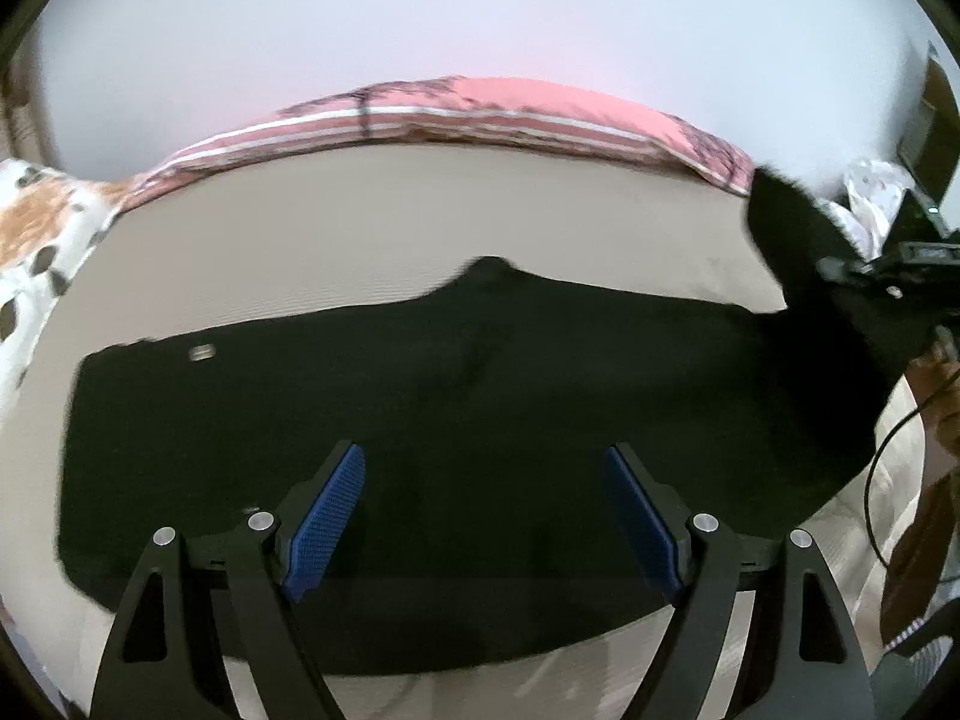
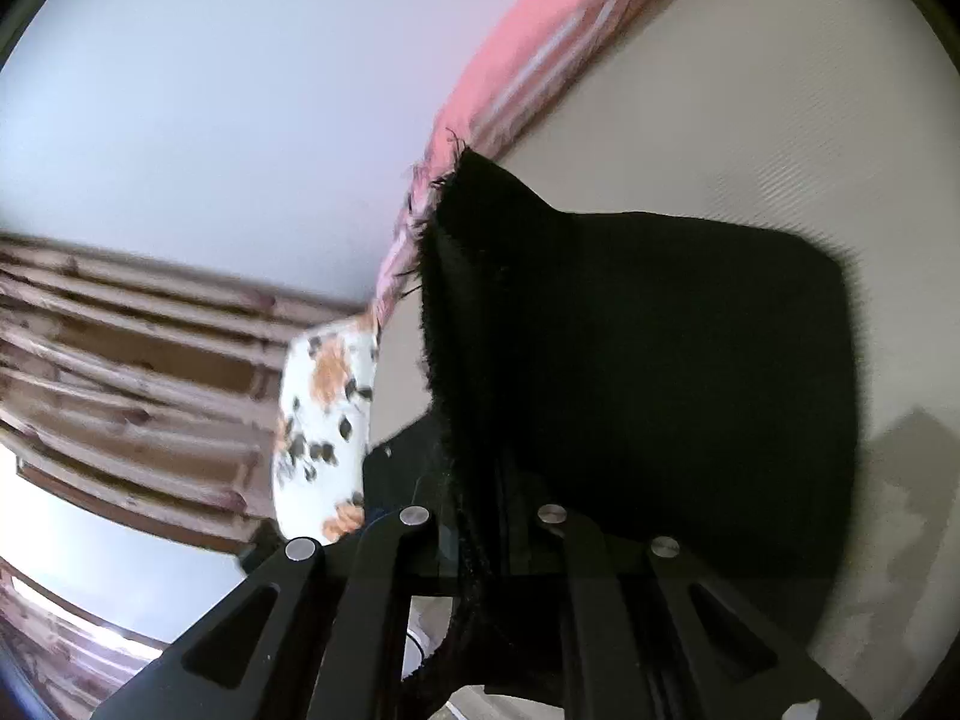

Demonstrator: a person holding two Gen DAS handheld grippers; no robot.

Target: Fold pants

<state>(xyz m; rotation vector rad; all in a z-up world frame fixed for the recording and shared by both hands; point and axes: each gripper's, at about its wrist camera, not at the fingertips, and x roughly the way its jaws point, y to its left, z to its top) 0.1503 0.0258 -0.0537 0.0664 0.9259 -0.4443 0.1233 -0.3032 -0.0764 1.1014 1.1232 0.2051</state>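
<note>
Black pants [image 1: 450, 420] lie spread across a beige bed sheet [image 1: 360, 228], waist end at the left. My left gripper [image 1: 483, 468] hovers just above the pants' near part, jaws wide open and empty, blue pads [image 1: 327, 528] showing. My right gripper [image 1: 864, 276] shows at the right edge, lifting the pants' leg end off the bed. In the right wrist view the right gripper [image 2: 480, 474] is shut on the frayed black hem of the pants [image 2: 630, 372], which drape up and over its fingers and hide them.
A pink striped pillow or blanket [image 1: 480, 114] lies along the bed's far edge by a white wall. A floral white-and-orange cloth [image 1: 42, 228] is at the left. Clutter and a cable [image 1: 882, 480] sit at the right. A wooden frame [image 2: 120, 360] is beyond the bed.
</note>
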